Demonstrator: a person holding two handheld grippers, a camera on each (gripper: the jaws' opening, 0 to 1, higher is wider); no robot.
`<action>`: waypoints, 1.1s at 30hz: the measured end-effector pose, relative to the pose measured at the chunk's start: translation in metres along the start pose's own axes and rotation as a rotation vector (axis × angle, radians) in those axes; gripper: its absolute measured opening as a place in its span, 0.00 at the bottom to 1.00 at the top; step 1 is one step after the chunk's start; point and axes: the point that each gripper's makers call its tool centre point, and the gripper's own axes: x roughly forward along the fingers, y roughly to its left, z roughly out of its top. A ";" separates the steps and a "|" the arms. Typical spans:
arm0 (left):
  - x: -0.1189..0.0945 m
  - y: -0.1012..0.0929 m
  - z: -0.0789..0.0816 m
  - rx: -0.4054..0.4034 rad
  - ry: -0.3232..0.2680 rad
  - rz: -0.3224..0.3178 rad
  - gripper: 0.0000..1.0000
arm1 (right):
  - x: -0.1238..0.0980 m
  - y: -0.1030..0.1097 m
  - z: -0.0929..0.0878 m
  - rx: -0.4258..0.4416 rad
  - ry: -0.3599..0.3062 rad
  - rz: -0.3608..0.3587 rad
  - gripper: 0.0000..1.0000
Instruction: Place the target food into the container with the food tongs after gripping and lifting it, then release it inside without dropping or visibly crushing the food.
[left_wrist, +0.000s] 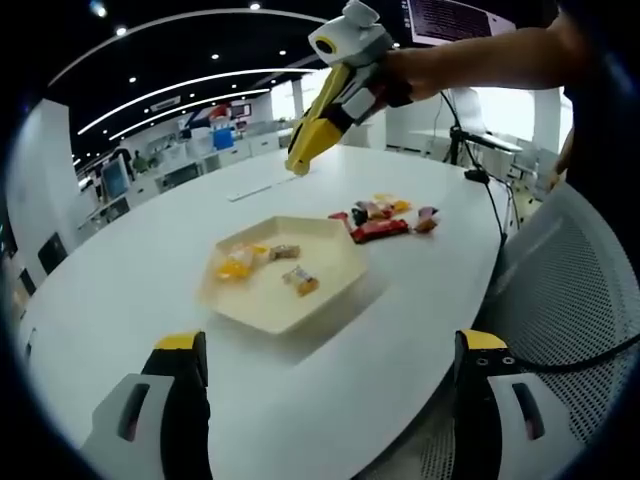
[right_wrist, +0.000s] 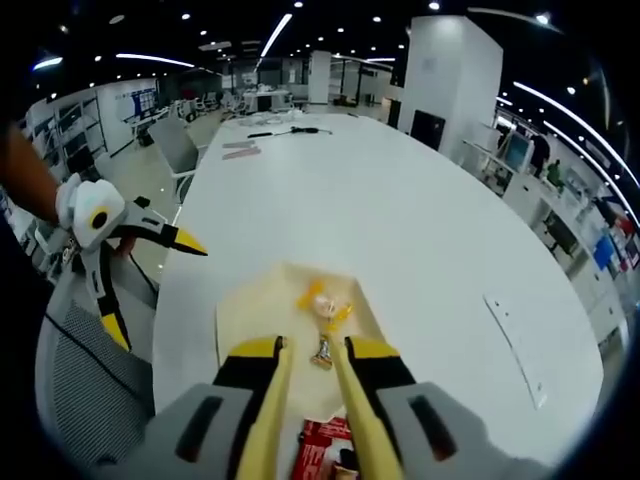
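A beige hexagonal tray (left_wrist: 335, 258) (right_wrist: 250, 310) lies mid-table and holds three wrapped sweets: a yellow one (left_wrist: 235, 265), one (left_wrist: 285, 252) beside it and one (left_wrist: 300, 282) nearer the tray's middle. More wrapped snacks, a red bar (left_wrist: 380, 230) among them, lie loose behind the tray. My left gripper (left_wrist: 332, 340) (right_wrist: 160, 295) is wide open and empty, low over the near table edge. My right gripper (left_wrist: 297, 165) (right_wrist: 314, 347) hangs well above the tray, its long yellow jaws a narrow gap apart with nothing in them. A sweet (right_wrist: 322, 350) on the tray shows through that gap.
The round white table (left_wrist: 150, 290) runs far back. On it lie a flat strip (left_wrist: 250, 190) (right_wrist: 515, 340) and small items with a cable (right_wrist: 275, 130) at the far end. A mesh chair (left_wrist: 570, 300) (right_wrist: 80, 380) stands at the table's edge, and a person's arm (left_wrist: 480, 60) reaches in.
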 end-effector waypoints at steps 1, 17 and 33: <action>0.000 0.000 0.000 0.000 -0.001 0.001 0.99 | -0.003 -0.001 -0.004 0.001 0.004 -0.005 0.24; 0.001 0.000 0.000 0.008 0.000 -0.001 0.99 | -0.056 -0.021 -0.071 0.041 0.040 -0.080 0.26; 0.000 -0.003 -0.001 0.010 0.006 -0.008 0.99 | -0.095 -0.021 -0.123 0.090 0.054 -0.111 0.26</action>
